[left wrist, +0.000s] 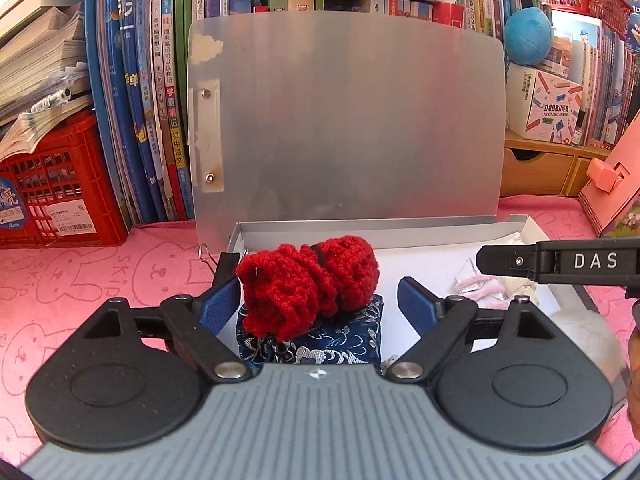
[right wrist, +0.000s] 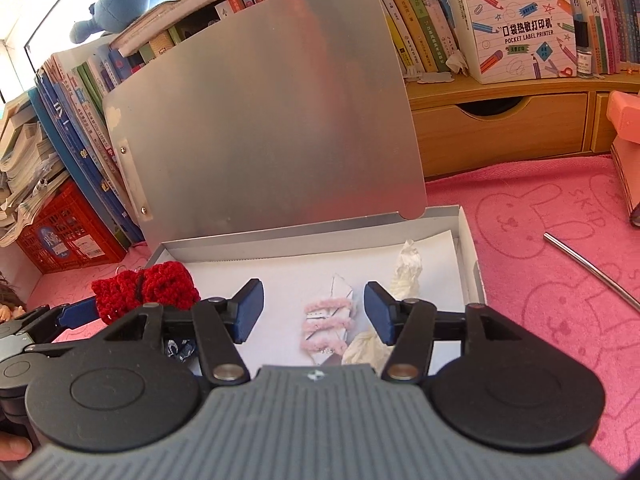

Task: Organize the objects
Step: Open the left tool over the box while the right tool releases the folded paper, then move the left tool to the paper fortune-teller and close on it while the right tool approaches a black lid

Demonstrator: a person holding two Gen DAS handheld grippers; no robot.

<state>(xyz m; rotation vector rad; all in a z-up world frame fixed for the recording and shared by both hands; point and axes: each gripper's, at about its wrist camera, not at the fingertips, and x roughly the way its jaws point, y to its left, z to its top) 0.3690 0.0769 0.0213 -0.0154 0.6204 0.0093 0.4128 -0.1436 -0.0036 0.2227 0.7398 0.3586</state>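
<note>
**Both grippers open over the tin box**

Plainly, the left gripper (left wrist: 318, 298) has its blue jaws spread wide and grips nothing; a red knitted piece (left wrist: 310, 286) sits between them, close to the left jaw though contact cannot be told, and rests on a blue patterned pouch (left wrist: 312, 338). Both lie at the near-left corner of the open tin box (right wrist: 474, 264). The right gripper (right wrist: 314, 312) is likewise wide open and empty, held above the white paper lining the box, with pink fuzzy hair clips (right wrist: 326, 324) on a white card showing between its jaws. Just right of the clips lies a crumpled cream-white bundle (right wrist: 408, 276).

Behind, the box's silver lid (right wrist: 264, 120) stands upright at the far edge. The box rests on a pink bunny-print cloth (right wrist: 540, 280), where a metal rod (right wrist: 592, 268) lies well to the right. Farther back are rows of books (left wrist: 152, 100), a red crate (left wrist: 52, 184) at the left, and a wooden drawer unit (right wrist: 500, 128) carrying a label printer box (right wrist: 524, 28).
</note>
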